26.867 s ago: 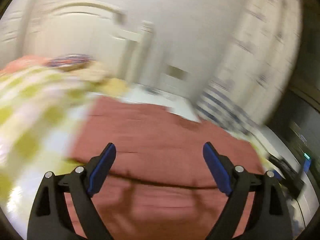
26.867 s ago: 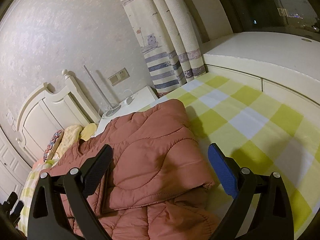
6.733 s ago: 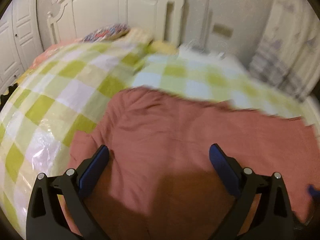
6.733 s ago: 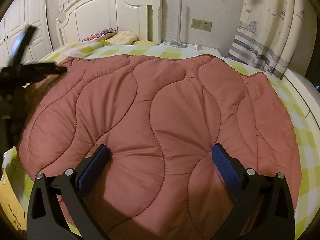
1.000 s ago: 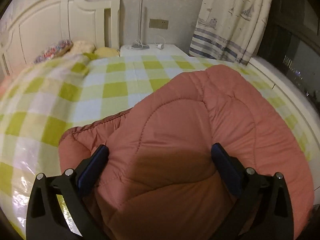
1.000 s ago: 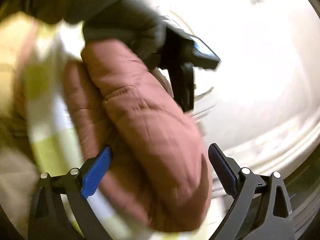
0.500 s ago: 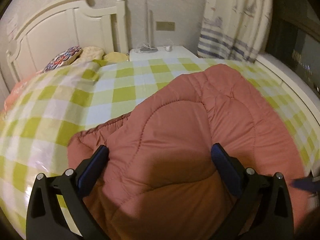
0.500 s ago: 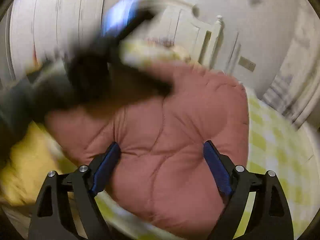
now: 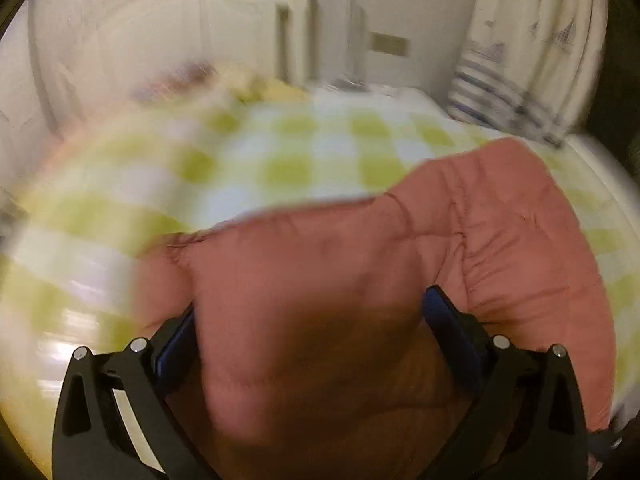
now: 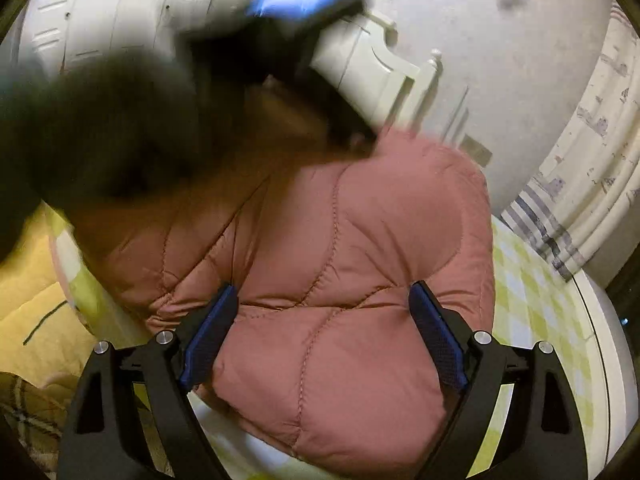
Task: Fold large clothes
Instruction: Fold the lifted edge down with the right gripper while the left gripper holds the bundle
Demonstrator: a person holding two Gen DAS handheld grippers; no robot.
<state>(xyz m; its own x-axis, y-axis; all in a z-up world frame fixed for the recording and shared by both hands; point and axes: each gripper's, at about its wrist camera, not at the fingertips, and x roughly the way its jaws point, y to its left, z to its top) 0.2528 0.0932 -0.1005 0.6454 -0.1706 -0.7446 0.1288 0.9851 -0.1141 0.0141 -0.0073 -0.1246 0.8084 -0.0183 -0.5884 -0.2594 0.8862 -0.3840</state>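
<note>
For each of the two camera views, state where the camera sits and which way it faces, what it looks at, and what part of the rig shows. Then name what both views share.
Left wrist: on the left gripper, facing along its open fingers across the pink quilted coat and checked bedspread toward the headboard.
Right wrist: on the right gripper, facing the coat, wardrobe and curtain; the blurred left gripper crosses it.
Shared: coat, bedspread, headboard, curtain.

Bulky quilted coat (image 10: 352,264) fills both jaw gaps; checked bedspread (image 9: 288,168) beyond lies bare
</note>
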